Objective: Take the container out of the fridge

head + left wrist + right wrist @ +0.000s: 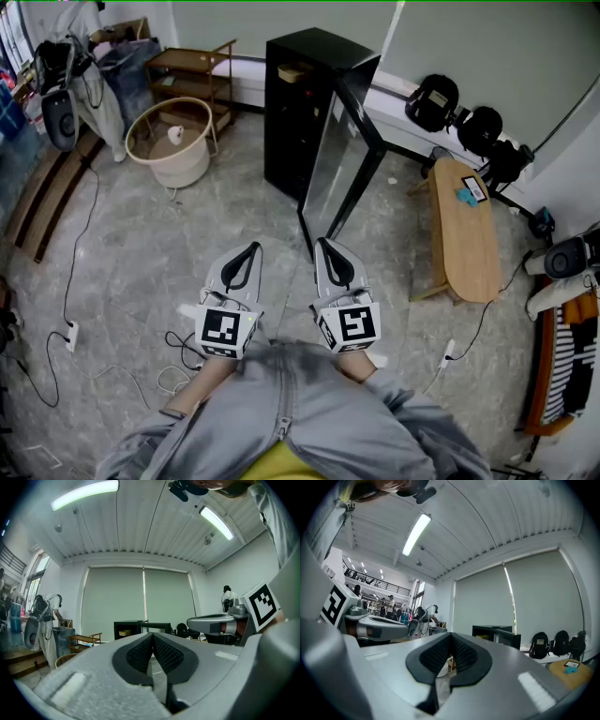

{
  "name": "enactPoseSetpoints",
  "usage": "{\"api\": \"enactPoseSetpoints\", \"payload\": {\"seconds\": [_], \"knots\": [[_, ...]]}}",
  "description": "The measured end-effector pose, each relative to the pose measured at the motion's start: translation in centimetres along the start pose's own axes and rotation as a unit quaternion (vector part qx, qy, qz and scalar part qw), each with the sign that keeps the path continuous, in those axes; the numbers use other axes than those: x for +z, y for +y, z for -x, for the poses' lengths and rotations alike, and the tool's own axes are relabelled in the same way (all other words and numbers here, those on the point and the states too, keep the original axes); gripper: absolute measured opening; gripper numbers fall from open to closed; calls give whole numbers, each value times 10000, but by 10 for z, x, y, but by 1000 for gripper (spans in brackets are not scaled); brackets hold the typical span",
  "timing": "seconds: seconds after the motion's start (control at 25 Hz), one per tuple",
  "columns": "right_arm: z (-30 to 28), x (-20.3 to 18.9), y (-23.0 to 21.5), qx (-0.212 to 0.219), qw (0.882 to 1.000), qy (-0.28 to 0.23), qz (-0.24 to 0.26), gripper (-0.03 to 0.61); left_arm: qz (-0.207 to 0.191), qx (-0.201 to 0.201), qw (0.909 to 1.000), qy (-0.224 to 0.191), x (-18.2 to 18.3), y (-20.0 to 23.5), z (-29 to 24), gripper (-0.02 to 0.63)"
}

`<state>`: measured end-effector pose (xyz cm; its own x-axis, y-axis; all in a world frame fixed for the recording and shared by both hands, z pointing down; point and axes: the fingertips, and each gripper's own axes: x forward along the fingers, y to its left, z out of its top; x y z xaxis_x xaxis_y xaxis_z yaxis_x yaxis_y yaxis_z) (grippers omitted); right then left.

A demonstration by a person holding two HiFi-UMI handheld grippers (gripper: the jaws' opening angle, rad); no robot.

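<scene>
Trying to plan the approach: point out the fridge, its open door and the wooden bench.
fridge [322, 52]: head view, on its black top panel.
open door [338, 161]: head view, on its glass pane.
wooden bench [469, 239]: head view, on the bare seat top.

Fridge [323, 52]: black, standing upright on the floor, its glass door [339, 164] hanging wide open.
Container [292, 72]: tan, sitting inside on the top shelf.
</scene>
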<state>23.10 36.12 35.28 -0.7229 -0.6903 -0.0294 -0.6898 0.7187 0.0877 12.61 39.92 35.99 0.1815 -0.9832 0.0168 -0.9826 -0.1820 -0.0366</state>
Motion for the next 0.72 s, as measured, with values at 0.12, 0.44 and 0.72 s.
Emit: {"api": "enactPoseSetpoints", "payload": {"seconds": [0.12, 0.44, 0.72], "knots": [[-7, -3, 2, 33, 10000, -4, 74, -5, -33, 19, 10000, -9, -2, 6, -6, 6], [-42, -16, -10, 56, 10000, 23, 26, -3, 50, -155, 9999, -20, -13, 27, -47, 6], [-103, -30, -33, -110, 9998, 174, -32, -3, 96, -393, 9992, -38, -17, 63, -100, 6]]}}
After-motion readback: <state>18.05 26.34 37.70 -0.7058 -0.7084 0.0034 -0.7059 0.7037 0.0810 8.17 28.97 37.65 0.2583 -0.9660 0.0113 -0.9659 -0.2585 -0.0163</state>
